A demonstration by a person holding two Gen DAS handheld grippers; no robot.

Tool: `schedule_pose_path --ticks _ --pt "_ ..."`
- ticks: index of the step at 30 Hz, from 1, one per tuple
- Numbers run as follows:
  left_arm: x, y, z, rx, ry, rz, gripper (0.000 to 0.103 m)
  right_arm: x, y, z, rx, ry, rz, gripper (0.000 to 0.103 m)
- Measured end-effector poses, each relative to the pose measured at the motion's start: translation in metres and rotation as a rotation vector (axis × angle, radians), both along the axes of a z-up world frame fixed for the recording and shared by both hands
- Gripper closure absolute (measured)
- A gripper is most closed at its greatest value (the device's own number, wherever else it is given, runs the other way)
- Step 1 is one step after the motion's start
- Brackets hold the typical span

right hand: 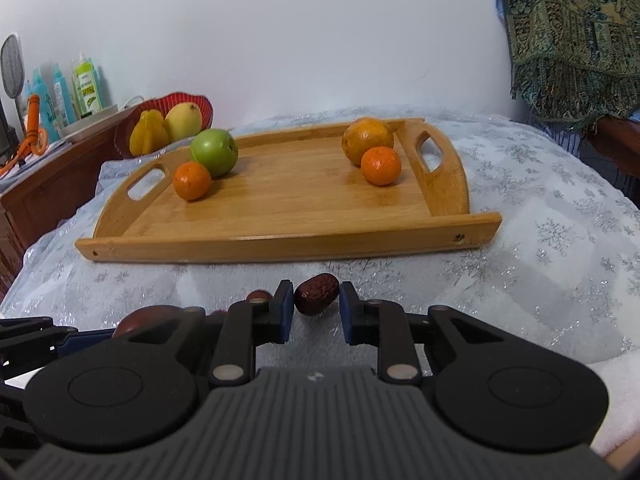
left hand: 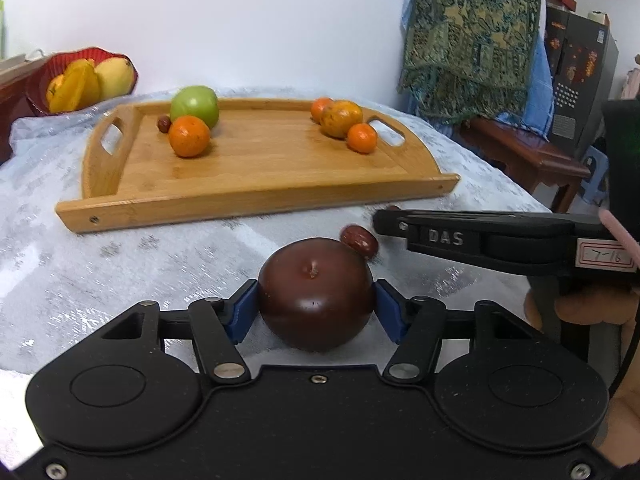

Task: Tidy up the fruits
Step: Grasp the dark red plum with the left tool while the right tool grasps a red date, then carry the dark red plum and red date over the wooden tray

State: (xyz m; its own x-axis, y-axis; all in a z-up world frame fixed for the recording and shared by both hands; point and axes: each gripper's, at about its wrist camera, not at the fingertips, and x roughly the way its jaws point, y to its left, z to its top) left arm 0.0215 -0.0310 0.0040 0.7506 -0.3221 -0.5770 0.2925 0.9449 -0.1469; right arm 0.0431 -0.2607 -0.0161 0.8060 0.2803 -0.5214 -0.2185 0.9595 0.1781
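Between the right gripper's [right hand: 316,304] blue pads, a wrinkled dark-red date [right hand: 317,294] is flanked (long axis crosswise), contact unclear; a round maroon fruit [left hand: 316,294], stem-up, is clamped by the left gripper [left hand: 316,304].

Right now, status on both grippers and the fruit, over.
Left gripper shut on dark brown round fruit. Right gripper straddling wrinkled red date, pads not clearly touching. Wooden tray ahead, path clear.

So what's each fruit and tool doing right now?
Dark apple: on the cloth, squeezed by the left tool.
Red date: on the cloth, between the right tool's pads, touching the left one.
Green apple: resting on the tray.
Small oranges: resting on the tray.
Mango: in the red bowl.
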Motion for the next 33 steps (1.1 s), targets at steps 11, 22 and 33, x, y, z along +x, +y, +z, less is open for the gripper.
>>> schedule_pose_path --ticks 11,22,33 --pt "0.011 0.015 0.01 0.002 -0.033 0.08 0.044 -0.002 -0.007 0.008 0.031 -0.052 -0.043 0.075" --pt "0.045 0.033 0.032 -0.016 -0.078 0.172 0.044 0.006 -0.016 0.031 0.059 -0.212 -0.126 0.075" --pt "0.098 0.04 0.039 0.023 -0.035 0.255 0.044 0.048 -0.024 0.032 0.06 -0.15 -0.204 0.075"
